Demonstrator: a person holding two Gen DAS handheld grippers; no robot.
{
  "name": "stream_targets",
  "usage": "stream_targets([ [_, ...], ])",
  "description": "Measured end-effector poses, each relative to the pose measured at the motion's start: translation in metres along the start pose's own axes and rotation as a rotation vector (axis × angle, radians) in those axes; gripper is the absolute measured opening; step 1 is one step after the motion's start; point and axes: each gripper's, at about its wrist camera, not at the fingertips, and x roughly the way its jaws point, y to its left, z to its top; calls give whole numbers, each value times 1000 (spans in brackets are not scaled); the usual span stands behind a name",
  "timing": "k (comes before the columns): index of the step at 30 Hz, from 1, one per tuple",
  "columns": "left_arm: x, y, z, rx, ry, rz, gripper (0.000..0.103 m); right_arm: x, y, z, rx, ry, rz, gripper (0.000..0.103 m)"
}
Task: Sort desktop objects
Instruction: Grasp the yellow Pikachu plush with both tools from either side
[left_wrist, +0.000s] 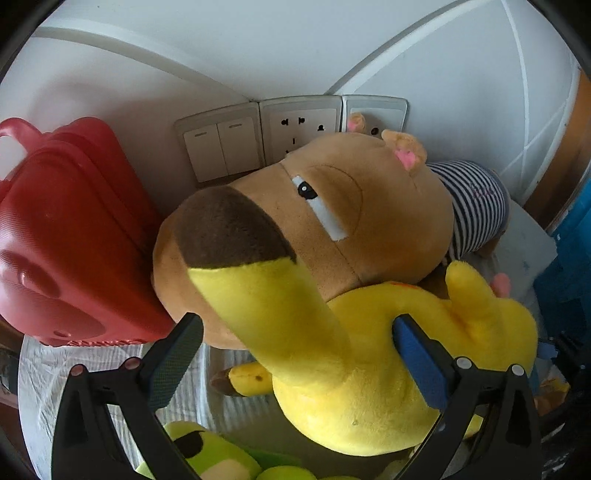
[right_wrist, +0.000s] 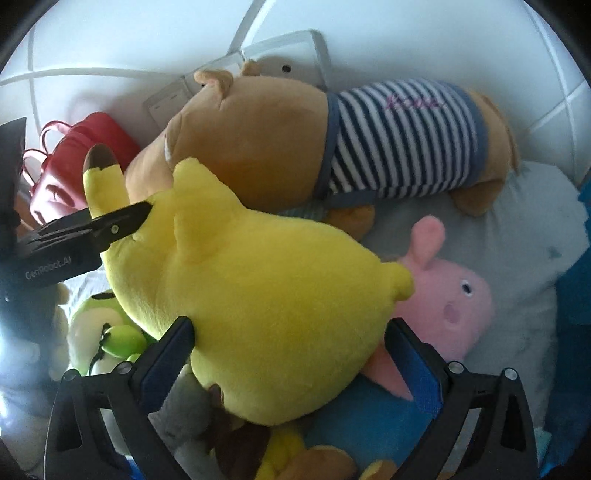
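Note:
A yellow plush (left_wrist: 369, 369) with a brown-tipped ear (left_wrist: 229, 225) lies on a pile of soft toys. Its ear runs up between the fingers of my left gripper (left_wrist: 295, 332), which is open, with a gap on the left side of the ear. My right gripper (right_wrist: 291, 336) is open around the yellow plush's body (right_wrist: 258, 280), whose sides reach both pads. The left gripper (right_wrist: 122, 221) also enters the right wrist view from the left, its tip at the base of the ear.
A big brown plush in a striped shirt (right_wrist: 399, 140) lies behind, against the wall switches and sockets (left_wrist: 295, 129). Beside it stands a red case (left_wrist: 66, 236). A pink pig plush (right_wrist: 450, 295), a green plush (right_wrist: 110, 332) and other toys lie on white cloth (right_wrist: 517, 229).

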Motion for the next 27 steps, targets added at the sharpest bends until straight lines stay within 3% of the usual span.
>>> stream_targets([
  [3, -4, 11, -8, -15, -8, -1, 103, 6, 3, -2, -9, 25, 35, 103],
  [8, 21, 25, -8, -106, 31, -121, 103, 20, 11, 4, -29, 63, 48, 103],
  [13, 24, 24, -13, -107, -7, -160, 102, 30, 8, 12, -26, 83, 69, 103],
  [14, 20, 23, -15, -101, -21, -175, 92, 30, 10, 13, -39, 84, 63, 103],
  [15, 16, 21, -17, -94, -35, -196, 74, 28, 12, 12, -47, 76, 59, 103],
  [17, 6, 11, -22, -52, -65, -193, 55, 22, 17, 7, -59, 43, 50, 103],
  [19, -1, 3, -26, -9, -83, -151, 55, 17, 21, 2, -71, 11, 42, 100],
  [21, -2, 9, -27, -38, -76, -175, 54, 12, 24, -2, -80, -10, 38, 99],
  [22, -1, 16, -27, -68, -66, -197, 55, 11, 24, -2, -81, -5, 40, 99],
  [23, 0, 24, -27, -98, -55, -217, 64, 11, 24, -1, -80, 2, 46, 100],
  [24, 1, 29, -28, -114, -50, -216, 82, 10, 24, -1, -79, 6, 51, 100],
  [26, 5, 35, -32, -124, -54, -182, 103, 10, 27, -2, -84, 17, 53, 102],
  [27, 10, 40, -34, -151, -45, -203, 103, 10, 28, -2, -87, 22, 53, 103],
])
